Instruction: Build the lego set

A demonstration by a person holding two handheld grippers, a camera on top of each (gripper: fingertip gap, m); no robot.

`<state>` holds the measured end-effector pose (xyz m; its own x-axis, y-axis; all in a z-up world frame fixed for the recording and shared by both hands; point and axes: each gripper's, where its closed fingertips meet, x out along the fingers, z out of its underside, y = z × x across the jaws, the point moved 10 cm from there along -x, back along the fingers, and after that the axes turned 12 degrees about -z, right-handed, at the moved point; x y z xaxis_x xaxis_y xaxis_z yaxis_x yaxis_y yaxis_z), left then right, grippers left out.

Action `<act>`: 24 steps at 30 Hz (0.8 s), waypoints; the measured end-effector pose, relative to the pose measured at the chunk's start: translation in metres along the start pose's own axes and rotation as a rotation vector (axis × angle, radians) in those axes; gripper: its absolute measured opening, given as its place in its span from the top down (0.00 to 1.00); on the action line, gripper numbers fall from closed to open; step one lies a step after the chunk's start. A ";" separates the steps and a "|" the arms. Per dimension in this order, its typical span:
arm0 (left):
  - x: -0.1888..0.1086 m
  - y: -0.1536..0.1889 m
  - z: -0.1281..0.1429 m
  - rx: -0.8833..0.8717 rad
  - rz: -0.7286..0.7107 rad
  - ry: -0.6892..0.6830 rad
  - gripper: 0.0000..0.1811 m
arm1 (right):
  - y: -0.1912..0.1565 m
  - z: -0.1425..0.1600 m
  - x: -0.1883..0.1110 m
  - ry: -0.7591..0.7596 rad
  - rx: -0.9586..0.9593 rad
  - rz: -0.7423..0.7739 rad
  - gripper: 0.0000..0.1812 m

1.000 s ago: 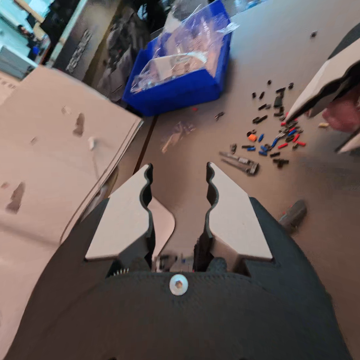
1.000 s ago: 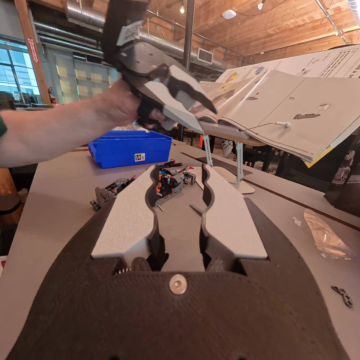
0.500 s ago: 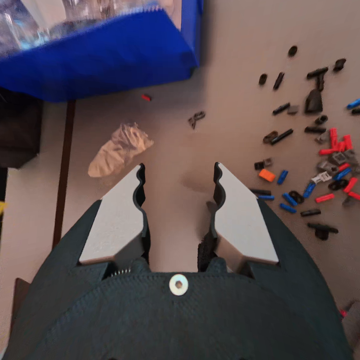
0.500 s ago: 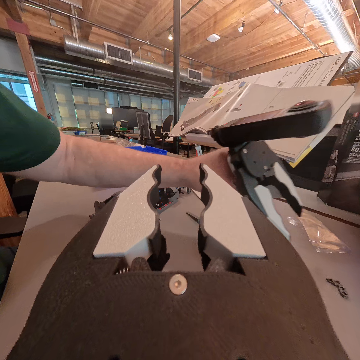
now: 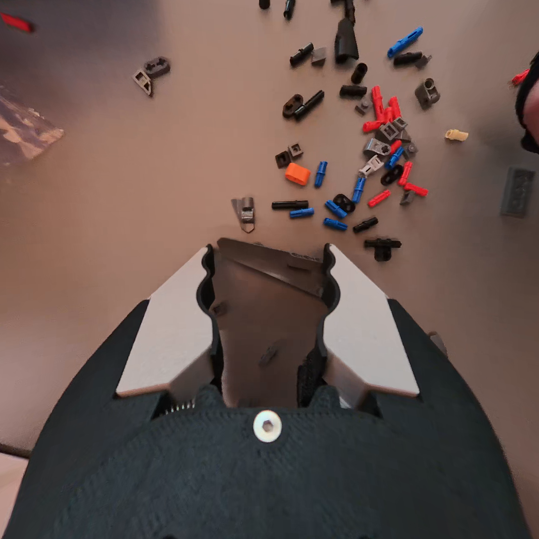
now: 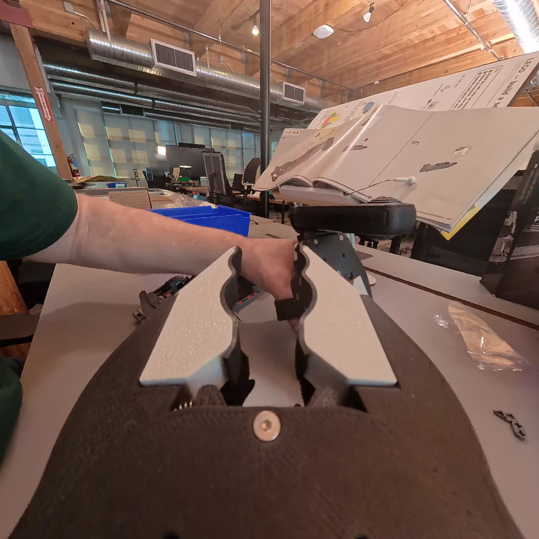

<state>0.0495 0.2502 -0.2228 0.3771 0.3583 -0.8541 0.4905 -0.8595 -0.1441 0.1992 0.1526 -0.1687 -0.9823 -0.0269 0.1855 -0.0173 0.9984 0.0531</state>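
Observation:
In the left wrist view my left gripper [image 5: 268,250] is open and points down at the table. A long grey angled Lego panel [image 5: 271,265] lies between its jaws; I cannot tell whether they touch it. Loose small pieces lie just beyond: an orange brick [image 5: 297,174], blue pins [image 5: 335,224], red pins [image 5: 382,109], black pins [image 5: 288,205]. In the right wrist view my right gripper [image 6: 268,250] is open and empty, low over the table. The left gripper [image 6: 350,221] and the person's arm [image 6: 145,233] cross in front of it. A partly built model [image 6: 246,294] is mostly hidden behind the hand.
An instruction booklet [image 6: 408,163] lies open on a stand at the back right. A blue bin [image 6: 210,218] stands behind the arm. A second sub-assembly [image 6: 163,291] lies left. A plastic bag [image 6: 484,341] and a black piece [image 6: 510,428] lie right. A grey plate [image 5: 519,192] lies at the right edge. There is about 20 centimeters between the tips of the two grippers. My right tips are about 15 centimeters from the orange brick [image 5: 297,174], my left tips only 5 centimeters.
My left gripper swung away from the booklet and blue bin, over to the loose pieces, and came down, so the grey panel now sits between its jaws. My right gripper barely moved.

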 end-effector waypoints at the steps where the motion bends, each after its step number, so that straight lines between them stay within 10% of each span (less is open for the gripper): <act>1: 0.000 0.001 0.000 0.006 -0.001 -0.005 0.61 | 0.000 0.001 0.001 -0.006 0.001 -0.004 0.80; 13: -0.008 0.011 0.012 0.063 -0.095 0.022 0.98 | 0.000 0.002 0.003 -0.019 -0.001 -0.014 0.80; 24: -0.037 0.019 0.025 -0.011 -0.148 0.053 0.92 | 0.003 0.004 0.002 -0.036 -0.008 0.036 0.79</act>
<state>0.0252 0.2119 -0.2068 0.3409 0.4996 -0.7964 0.5518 -0.7922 -0.2607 0.1967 0.1554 -0.1719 -0.9883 0.0112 0.1519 0.0197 0.9983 0.0546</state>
